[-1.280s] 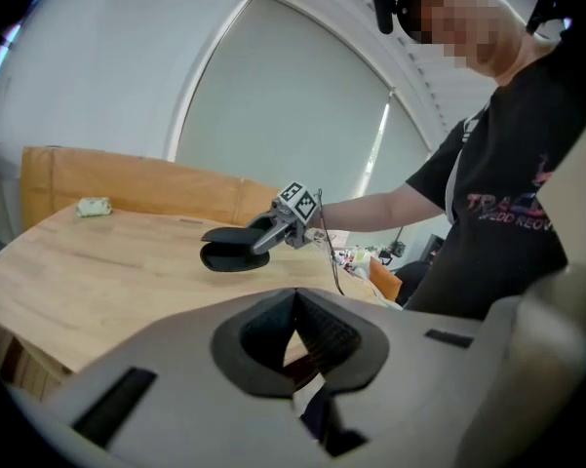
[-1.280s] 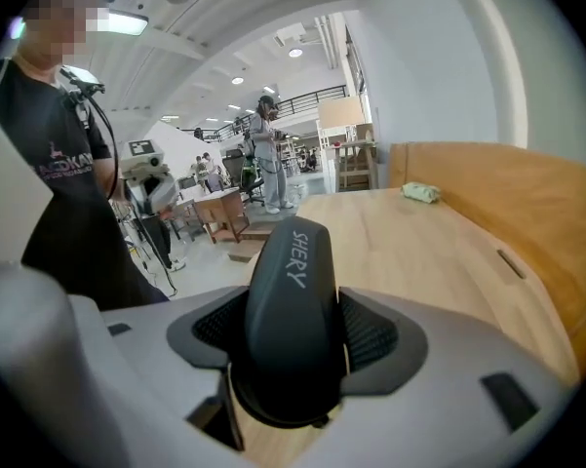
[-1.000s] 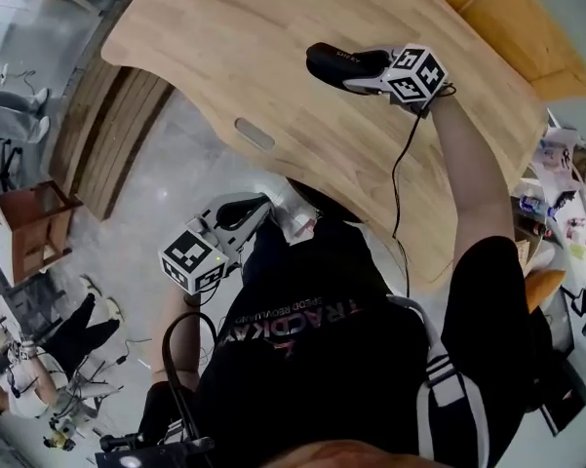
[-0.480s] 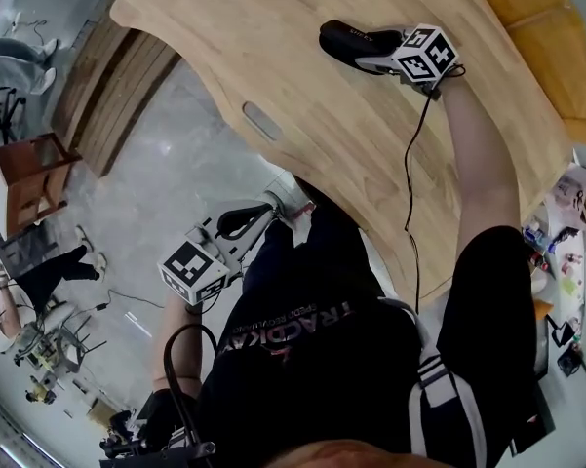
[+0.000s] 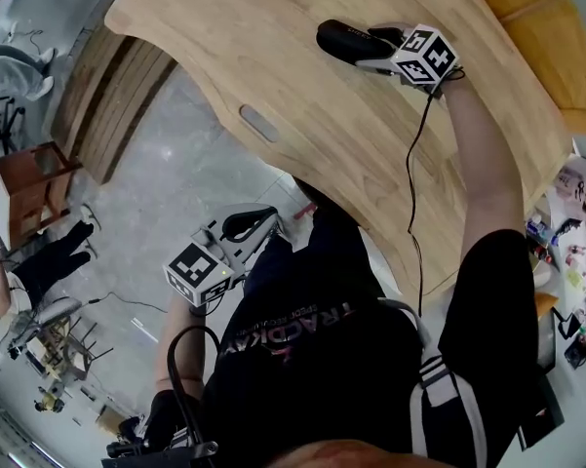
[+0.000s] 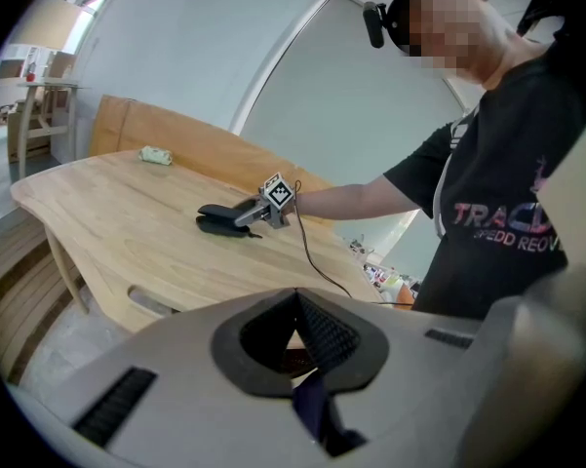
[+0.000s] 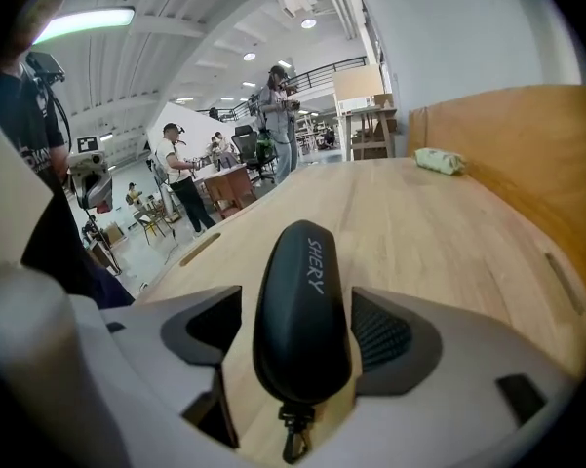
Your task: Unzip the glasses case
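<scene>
black oval zippered glasses case (image 7: pixel 297 310) flat on light wooden table (image 7: pixel 449 232), between spread jaws of right gripper (image 5: pixel 369 51), just opened wider, pads clear; left gripper (image 6: pixel 297 334) off-table, jaws pressed together, empty.

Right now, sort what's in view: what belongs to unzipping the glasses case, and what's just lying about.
Job:
- case, lying on the table
- right gripper, jaws just opened wider, astride the case, not gripping
- left gripper, shut, empty, off the table

Lying about:
- green bundle at the table's far end
- small wooden stand on the floor
</scene>
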{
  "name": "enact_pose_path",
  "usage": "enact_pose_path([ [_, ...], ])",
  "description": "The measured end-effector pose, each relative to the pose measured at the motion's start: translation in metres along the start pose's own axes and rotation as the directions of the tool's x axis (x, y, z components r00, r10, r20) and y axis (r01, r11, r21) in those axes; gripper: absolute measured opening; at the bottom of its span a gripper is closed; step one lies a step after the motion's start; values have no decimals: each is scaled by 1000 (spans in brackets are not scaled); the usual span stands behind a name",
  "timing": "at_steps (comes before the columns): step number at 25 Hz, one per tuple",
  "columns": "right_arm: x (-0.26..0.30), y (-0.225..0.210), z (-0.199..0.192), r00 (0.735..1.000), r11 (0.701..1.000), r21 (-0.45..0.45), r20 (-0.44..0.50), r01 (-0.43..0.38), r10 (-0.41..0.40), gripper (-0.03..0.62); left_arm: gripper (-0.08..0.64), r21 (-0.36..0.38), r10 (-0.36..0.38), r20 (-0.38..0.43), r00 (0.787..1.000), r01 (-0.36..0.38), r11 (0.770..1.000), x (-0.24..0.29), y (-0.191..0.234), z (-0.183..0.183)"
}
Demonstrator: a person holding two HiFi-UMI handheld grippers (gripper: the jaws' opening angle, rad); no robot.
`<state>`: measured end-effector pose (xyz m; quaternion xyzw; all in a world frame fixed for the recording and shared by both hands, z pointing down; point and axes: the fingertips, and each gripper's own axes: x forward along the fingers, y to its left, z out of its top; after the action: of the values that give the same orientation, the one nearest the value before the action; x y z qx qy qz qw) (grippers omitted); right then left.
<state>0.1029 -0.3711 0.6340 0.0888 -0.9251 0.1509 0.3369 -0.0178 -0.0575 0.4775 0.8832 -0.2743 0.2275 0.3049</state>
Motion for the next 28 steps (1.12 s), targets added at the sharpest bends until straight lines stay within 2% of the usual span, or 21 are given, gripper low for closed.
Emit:
enact_pose_path([
  [5,-45,11,19,984,994,40,145,101,-106,337,12,32,-30,21,999,29,999,-4,0,2],
  [6,-57,16,23,975,991,58,181,121,-130,271,12,42,-39,27,999,38,998,-6,0,3],
  [7,-68,22,27,963,986,80,216,145,-159,167,12,54,-50,33,998,48,997,-7,0,6],
  [8,-80,29,31,951,980,103,247,168,-189,22,12,69,-62,39,997,59,996,-8,0,8],
  [13,-123,91,51,885,946,192,343,261,-314,17,12,146,-117,69,991,106,984,-19,-3,13],
  [18,-130,185,69,826,904,284,382,321,-413,17,12,154,-131,85,988,117,981,-45,1,5],
  [22,-116,263,84,802,878,334,382,343,-459,17,12,146,-177,88,980,163,976,-67,2,-1],
  [28,-80,380,93,775,852,406,397,332,-491,17,12,191,-246,53,968,232,954,-105,-17,-40],
])
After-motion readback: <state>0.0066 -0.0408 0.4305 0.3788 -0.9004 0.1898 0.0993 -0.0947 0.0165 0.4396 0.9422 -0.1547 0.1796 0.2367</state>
